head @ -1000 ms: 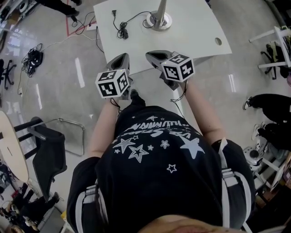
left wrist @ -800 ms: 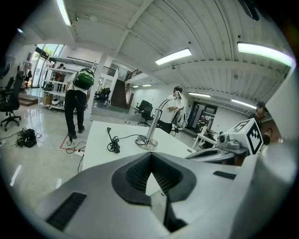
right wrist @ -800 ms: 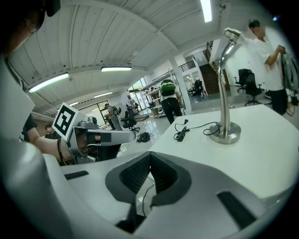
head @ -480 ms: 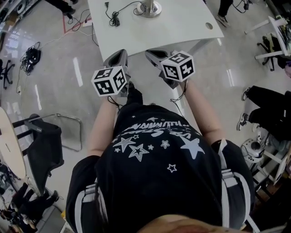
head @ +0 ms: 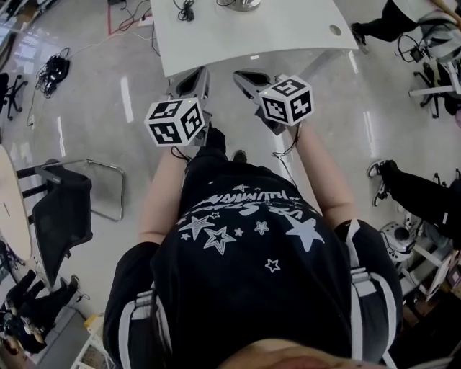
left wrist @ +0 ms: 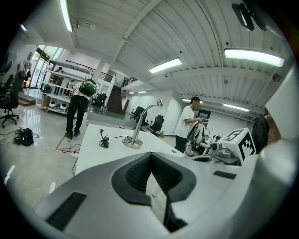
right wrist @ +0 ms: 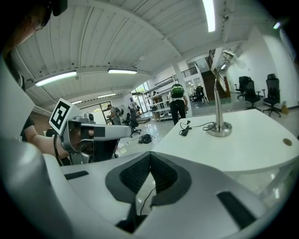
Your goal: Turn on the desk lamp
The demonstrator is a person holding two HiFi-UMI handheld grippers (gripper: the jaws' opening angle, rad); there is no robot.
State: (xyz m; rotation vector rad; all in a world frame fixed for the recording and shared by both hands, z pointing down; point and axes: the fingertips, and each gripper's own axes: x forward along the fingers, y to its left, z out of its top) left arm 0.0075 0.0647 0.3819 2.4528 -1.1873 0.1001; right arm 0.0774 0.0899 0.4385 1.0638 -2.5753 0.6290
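The desk lamp's round metal base [head: 245,3] shows only at the top edge of the head view, on the far part of the white table [head: 252,36]. Its thin stem [left wrist: 137,130] and small head [right wrist: 226,56] stand upright in both gripper views. A black cord with a plug [head: 186,9] lies left of the base. My left gripper [head: 193,74] and right gripper [head: 247,76] hover side by side at the table's near edge, well short of the lamp. Both are shut with nothing between them: the left gripper [left wrist: 150,158] and the right gripper [right wrist: 149,158].
A round hole [head: 335,30] pierces the table at the right. A black chair [head: 61,216] and a cable bundle [head: 50,76] are on the floor at left. A person's legs [head: 414,191] are at right. A person with a green backpack [left wrist: 80,107] stands beyond the table.
The table and lamp have slid toward the top of the head view, so the lamp base is now cut by the edge. Both grippers stay shut, side by side.
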